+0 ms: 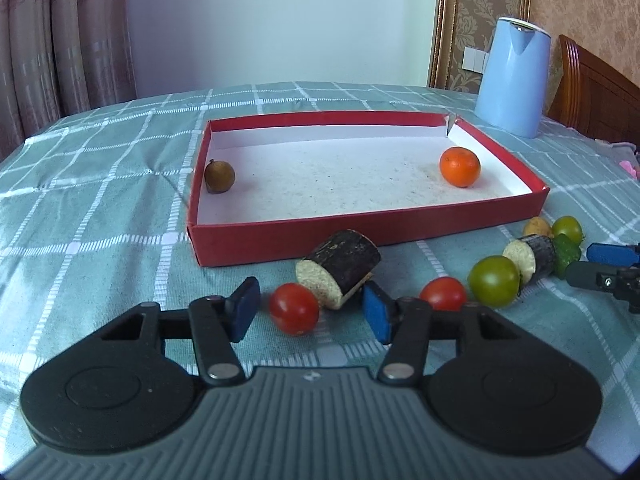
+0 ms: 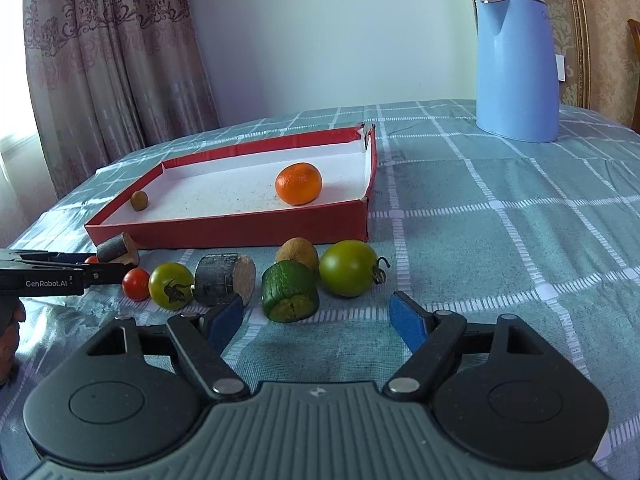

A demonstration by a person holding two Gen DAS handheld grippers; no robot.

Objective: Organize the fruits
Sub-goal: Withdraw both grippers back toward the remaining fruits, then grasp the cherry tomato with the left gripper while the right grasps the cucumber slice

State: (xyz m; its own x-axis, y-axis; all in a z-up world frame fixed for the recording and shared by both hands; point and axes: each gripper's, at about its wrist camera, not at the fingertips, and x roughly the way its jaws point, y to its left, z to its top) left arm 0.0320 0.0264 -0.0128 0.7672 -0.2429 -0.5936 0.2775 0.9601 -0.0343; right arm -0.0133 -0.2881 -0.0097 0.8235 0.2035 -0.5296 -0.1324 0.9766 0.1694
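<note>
Left tongs (image 1: 310, 314) gape wide around a small red cherry tomato (image 1: 294, 309), apparently ready to close; right tongs (image 2: 318, 318) hover wide, empty.

Table (image 2: 500, 216), covered by a green-and-white checked cloth. Directly on it are found: a shallow red tray (image 2: 248, 228) with white lining; a blue kettle (image 2: 516, 68), set well behind the tray; and, ranged along the tray's near wall, two red tomatoes (image 1: 295, 309) (image 1: 443, 294), two green tomatoes (image 2: 171, 286) (image 2: 349, 267), two dark-skinned cut pieces (image 1: 340, 272) (image 2: 225, 284), a green cut chunk (image 2: 290, 292) and a brown fruit (image 2: 297, 253).
</note>
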